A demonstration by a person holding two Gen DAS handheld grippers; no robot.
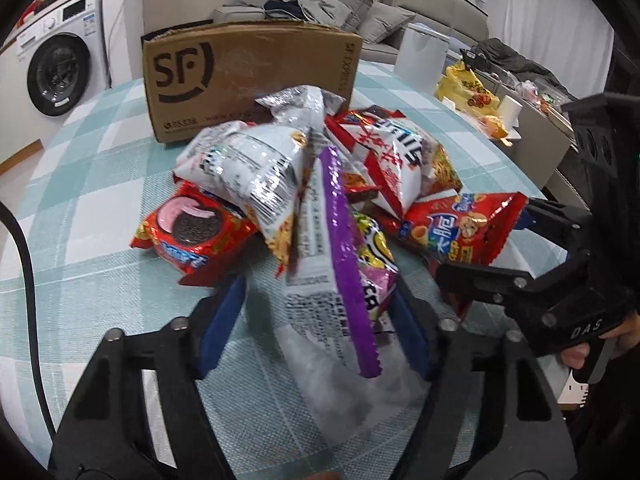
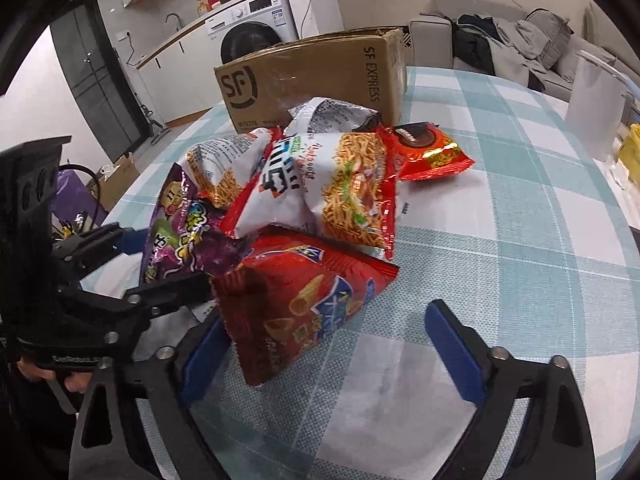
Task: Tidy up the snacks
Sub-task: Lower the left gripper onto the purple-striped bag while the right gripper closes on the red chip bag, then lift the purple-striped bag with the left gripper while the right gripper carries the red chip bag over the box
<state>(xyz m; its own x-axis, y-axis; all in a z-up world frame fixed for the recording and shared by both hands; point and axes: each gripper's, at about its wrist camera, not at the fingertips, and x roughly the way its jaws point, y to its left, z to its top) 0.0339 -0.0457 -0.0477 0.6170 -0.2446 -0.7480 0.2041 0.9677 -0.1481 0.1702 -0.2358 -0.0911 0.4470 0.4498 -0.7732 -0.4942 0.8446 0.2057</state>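
Note:
A pile of snack bags lies on the checked tablecloth [image 2: 520, 240] in front of an open cardboard box [image 1: 248, 76] [image 2: 312, 76]. My left gripper [image 1: 318, 326] is open around the near end of a purple snack bag [image 1: 348, 264] [image 2: 180, 236]. Its left pad stands clear of the bag; the right pad is close against it. My right gripper [image 2: 328, 354] is open astride a red snack bag [image 2: 296, 300] [image 1: 460, 232]. Its left pad is at the bag's edge and its right pad is well apart. Each gripper also shows in the other's view.
Noodle snack bags [image 2: 340, 184], a red cookie pack [image 1: 192, 232] and a red chocolate pack [image 2: 432, 148] fill the pile. A white container [image 1: 420, 60] and a yellow bag [image 1: 468, 88] stand at the table's far right. A washing machine and a sofa lie beyond.

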